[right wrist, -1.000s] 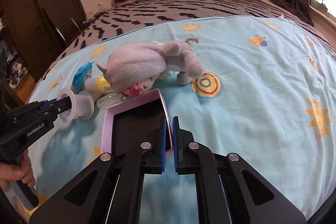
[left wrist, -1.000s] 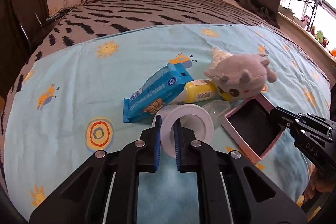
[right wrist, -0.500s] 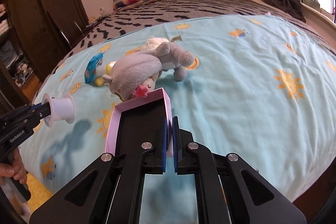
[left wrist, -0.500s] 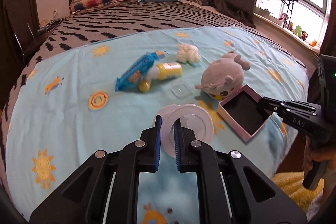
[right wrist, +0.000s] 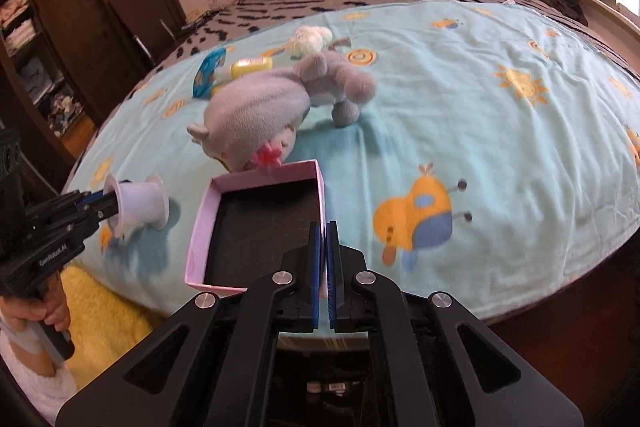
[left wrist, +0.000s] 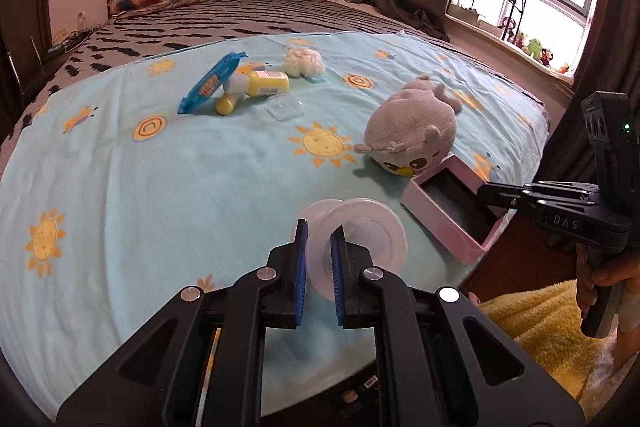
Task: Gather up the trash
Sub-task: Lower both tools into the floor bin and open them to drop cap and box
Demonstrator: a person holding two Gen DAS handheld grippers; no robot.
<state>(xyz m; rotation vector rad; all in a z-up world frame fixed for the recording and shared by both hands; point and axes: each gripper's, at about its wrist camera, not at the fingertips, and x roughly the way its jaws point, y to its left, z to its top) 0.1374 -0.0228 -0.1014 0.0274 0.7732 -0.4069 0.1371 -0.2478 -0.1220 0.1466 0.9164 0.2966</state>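
Empty tape spool [left wrist: 352, 239]: a white plastic reel with two round flanges, lifted above the near edge of the bed; its core sits between the blue pads of the left gripper [left wrist: 319, 267], which is clamped on it. From the right wrist view the spool [right wrist: 138, 205] is at the left, off the blanket, casting a shadow below it.
Pink box [right wrist: 256, 227]: a shallow pink tray with a dark inside, held up at the near corner of the bed; the right gripper [right wrist: 324, 267] is pinched closed on its right wall, one pad inside and one outside.
Box from the left wrist view [left wrist: 452, 211]: tilted, its far corner just beside the face of the grey plush toy [left wrist: 412, 131].
Right hand [left wrist: 604, 275]: wraps the handle of the right tool at the right edge, over a yellow fluffy rug [left wrist: 536, 327].
Left hand [right wrist: 44, 311]: grips the left tool's handle at the lower left.
Blanket [left wrist: 160, 195]: light blue with suns and bugs, spread over the foot of the bed.
Still on the blanket: a blue wipes packet [left wrist: 212, 83], a yellow bottle [left wrist: 260, 87] touching it, a clear plastic lid [left wrist: 285, 107] just beside them, and a white fluffy ball [left wrist: 304, 61] further back.
Plush toy from the right: lying face down, its head [right wrist: 256, 123] touching the box's far rim.
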